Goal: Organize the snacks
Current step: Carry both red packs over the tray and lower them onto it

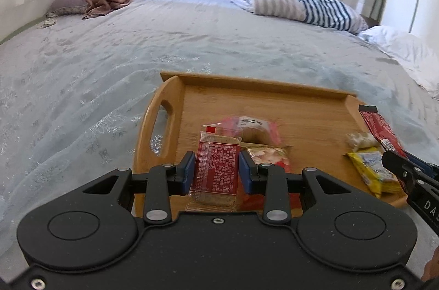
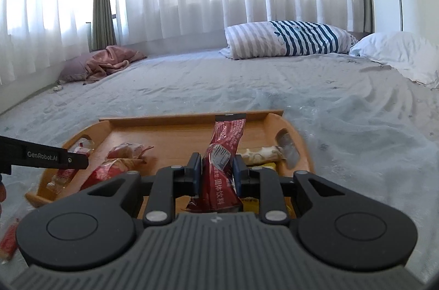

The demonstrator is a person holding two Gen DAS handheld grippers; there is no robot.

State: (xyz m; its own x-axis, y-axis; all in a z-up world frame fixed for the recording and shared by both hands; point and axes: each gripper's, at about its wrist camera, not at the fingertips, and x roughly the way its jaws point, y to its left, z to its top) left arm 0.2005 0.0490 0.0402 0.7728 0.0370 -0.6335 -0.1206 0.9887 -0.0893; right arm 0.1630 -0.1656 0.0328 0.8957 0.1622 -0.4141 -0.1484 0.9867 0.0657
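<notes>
A wooden tray [image 1: 263, 98] with handle cut-outs lies on the bed; it also shows in the right wrist view [image 2: 175, 131]. My left gripper [image 1: 217, 171] is shut on a clear-and-red biscuit packet [image 1: 215, 166], held over the tray's near left part. My right gripper [image 2: 217, 171] is shut on a long dark red sachet [image 2: 223, 153], held over the tray's right part; that sachet shows in the left wrist view [image 1: 380, 128]. In the tray lie a red bun wrapper [image 1: 255, 129], a yellow packet [image 1: 376, 172] and a pale nougat bar [image 2: 260, 154].
The bed has a pale grey-blue sheet [image 1: 137, 48]. A striped pillow [image 2: 288, 39], a white pillow [image 2: 397, 54] and a pink crumpled cloth [image 2: 107, 62] lie at the far side. White curtains hang behind. A red packet [image 2: 9, 238] lies on the sheet left of the tray.
</notes>
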